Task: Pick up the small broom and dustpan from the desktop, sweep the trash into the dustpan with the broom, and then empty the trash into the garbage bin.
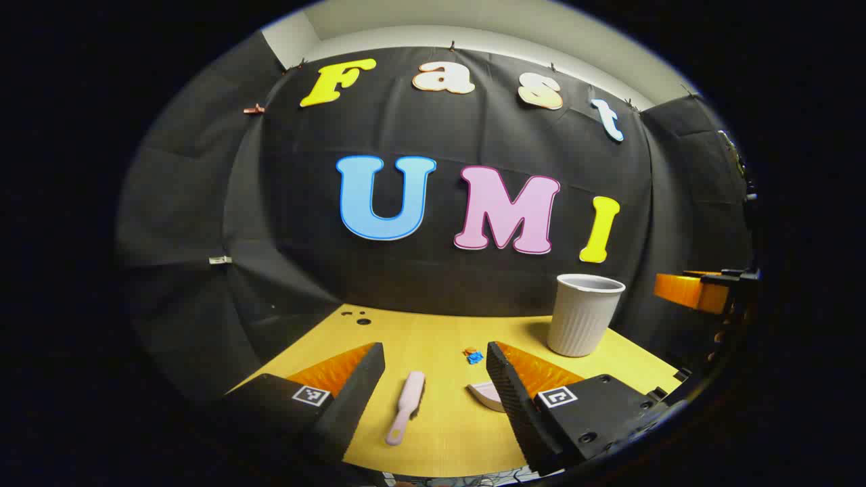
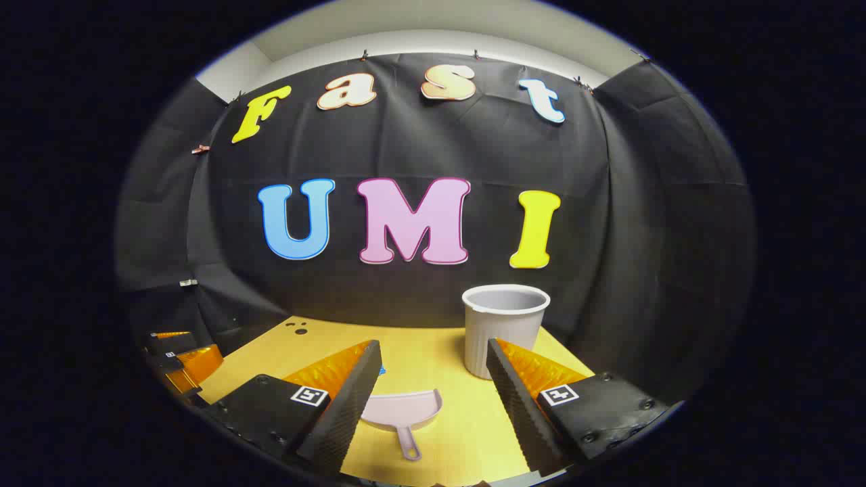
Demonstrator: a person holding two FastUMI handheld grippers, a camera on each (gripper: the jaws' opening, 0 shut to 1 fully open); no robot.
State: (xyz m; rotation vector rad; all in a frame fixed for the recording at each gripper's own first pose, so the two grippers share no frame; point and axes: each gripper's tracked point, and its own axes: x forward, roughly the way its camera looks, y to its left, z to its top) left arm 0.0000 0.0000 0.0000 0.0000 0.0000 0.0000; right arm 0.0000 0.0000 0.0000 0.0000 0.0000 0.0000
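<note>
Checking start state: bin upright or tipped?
Upright. The bin stands on its base on the table, open rim up.

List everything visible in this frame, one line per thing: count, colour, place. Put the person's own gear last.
broom: 1, pale pink, lying flat on the desktop, between the left gripper's fingers in the left gripper view.
dustpan: 1, pale pink, flat on the desktop, handle toward the camera, between the right gripper's fingers in the right gripper view.
trash: a small clump, blue and orange, on the desktop beyond the dustpan, left of the bin.
garbage bin: 1, light grey, ribbed, upright at the desktop's far right.
desktop: 1, yellow wood, small dark holes at its far left corner.
left gripper: 1, open, above the desktop, holding nothing.
right gripper: 1, open, above the desktop, holding nothing.
</note>
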